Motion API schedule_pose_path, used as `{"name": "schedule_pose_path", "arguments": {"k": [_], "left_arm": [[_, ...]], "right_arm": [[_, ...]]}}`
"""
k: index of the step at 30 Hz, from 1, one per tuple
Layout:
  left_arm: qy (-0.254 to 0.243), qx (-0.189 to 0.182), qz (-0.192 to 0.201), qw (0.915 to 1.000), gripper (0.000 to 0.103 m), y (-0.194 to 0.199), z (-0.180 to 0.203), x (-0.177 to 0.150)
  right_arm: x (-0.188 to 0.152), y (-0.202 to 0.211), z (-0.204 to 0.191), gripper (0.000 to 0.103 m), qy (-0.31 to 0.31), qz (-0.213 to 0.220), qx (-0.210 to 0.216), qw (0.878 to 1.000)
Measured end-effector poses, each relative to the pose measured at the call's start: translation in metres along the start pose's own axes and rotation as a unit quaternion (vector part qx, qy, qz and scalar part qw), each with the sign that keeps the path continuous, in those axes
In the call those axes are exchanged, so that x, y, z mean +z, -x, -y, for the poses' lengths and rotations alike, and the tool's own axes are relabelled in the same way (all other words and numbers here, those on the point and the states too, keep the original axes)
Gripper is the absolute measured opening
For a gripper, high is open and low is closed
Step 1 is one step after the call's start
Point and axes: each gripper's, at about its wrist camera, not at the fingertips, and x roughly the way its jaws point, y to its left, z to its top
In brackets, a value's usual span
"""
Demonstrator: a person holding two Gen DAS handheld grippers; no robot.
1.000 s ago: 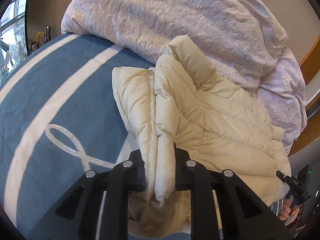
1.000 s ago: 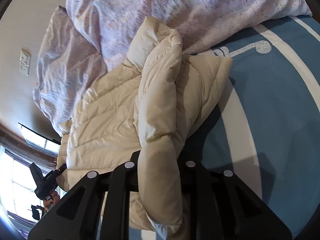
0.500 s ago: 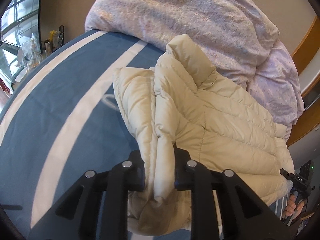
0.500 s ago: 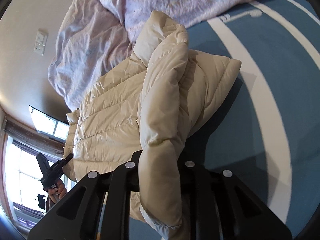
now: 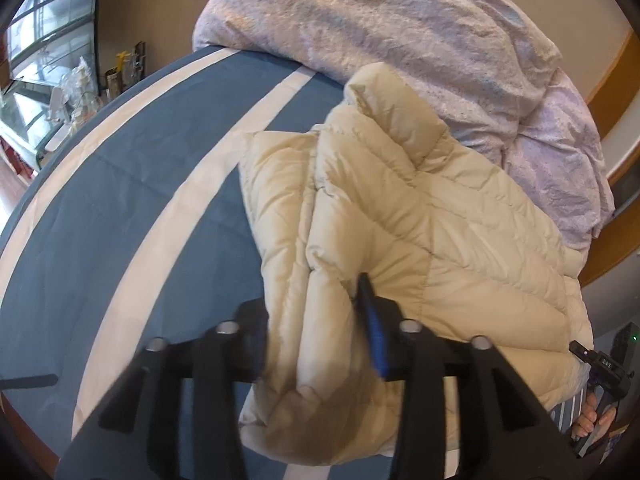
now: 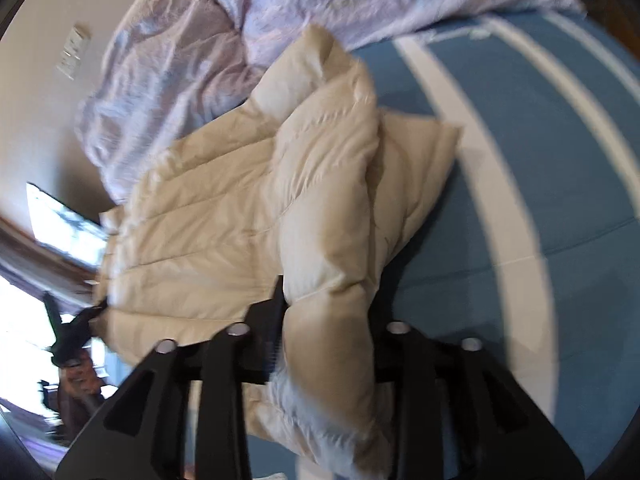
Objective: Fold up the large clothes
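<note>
A cream quilted puffer jacket [image 5: 420,232] lies folded lengthwise on a blue bedspread with white stripes [image 5: 132,208]. It also shows in the right wrist view [image 6: 248,216]. My left gripper [image 5: 316,320] has its jaws parted, with a thick fold of the jacket's edge lying between them. My right gripper [image 6: 328,320] also stands parted around the jacket's other bunched end, which hangs down between its fingers. The right wrist view is blurred by motion.
A crumpled lilac duvet [image 5: 400,40] is piled at the head of the bed, touching the jacket's collar, and shows in the right wrist view [image 6: 208,40]. A shelf with small items [image 5: 80,92] stands beyond the bed's far left side. A wall switch [image 6: 74,52] is on the beige wall.
Both grippers' jaws have widened from a tight pinch on the jacket's folds. Both views have swung across the bed, and the jacket has settled lower on the bedspread.
</note>
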Motion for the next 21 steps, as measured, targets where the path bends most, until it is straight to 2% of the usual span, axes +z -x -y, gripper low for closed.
{"name": "schedule_pose_path", "arguments": {"k": [2, 4, 7, 11, 15, 21], "left_arm": [[0.009, 0.0, -0.004, 0.9999, 0.065, -0.001, -0.004, -0.001], [0.016, -0.003, -0.009, 0.9998, 0.073, -0.003, -0.006, -0.002], [0.029, -0.008, -0.015, 0.9994, 0.08, -0.006, -0.01, -0.002], [0.049, -0.023, -0.021, 0.9983, 0.082, -0.01, -0.012, -0.003], [0.062, -0.035, -0.024, 0.9972, 0.084, -0.014, -0.01, -0.004], [0.071, -0.04, -0.02, 0.9964, 0.083, -0.017, -0.004, -0.003]], "right_arm": [[0.002, 0.011, -0.004, 0.058, 0.014, 0.029, -0.051, 0.998], [0.004, 0.024, -0.011, 0.059, 0.029, 0.07, -0.103, 0.992], [0.006, 0.036, -0.027, 0.059, 0.049, 0.11, -0.137, 0.983], [-0.003, 0.034, -0.076, 0.058, 0.115, 0.133, -0.123, 0.977], [-0.017, 0.01, -0.12, 0.058, 0.172, 0.116, -0.084, 0.975], [-0.037, -0.035, -0.166, 0.058, 0.23, 0.091, -0.088, 0.965]]}}
